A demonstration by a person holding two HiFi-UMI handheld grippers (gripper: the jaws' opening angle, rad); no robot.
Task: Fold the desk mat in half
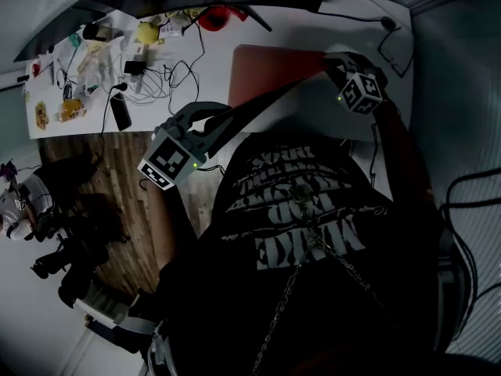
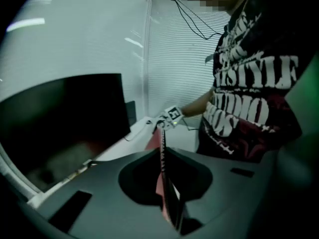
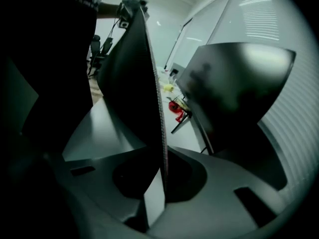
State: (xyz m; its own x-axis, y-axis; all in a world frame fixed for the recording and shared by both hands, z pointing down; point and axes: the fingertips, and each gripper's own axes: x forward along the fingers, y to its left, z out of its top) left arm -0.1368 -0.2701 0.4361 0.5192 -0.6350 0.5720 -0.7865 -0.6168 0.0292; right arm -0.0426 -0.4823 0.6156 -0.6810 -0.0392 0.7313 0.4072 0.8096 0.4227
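The desk mat shows a reddish face lying on the white desk. Its near edge is lifted into a dark strip stretched between both grippers. My left gripper is shut on the strip's left end, off the desk's front edge. My right gripper is shut on the right end, over the desk. In the left gripper view the mat's edge runs out of the shut left gripper toward the right gripper's marker cube. In the right gripper view the mat rises edge-on from the shut right gripper.
The desk's left half holds tangled cables, a black phone-like slab, a red object and small clutter. A dark monitor stands at the desk's back. Wooden floor and dark chairs lie to the left.
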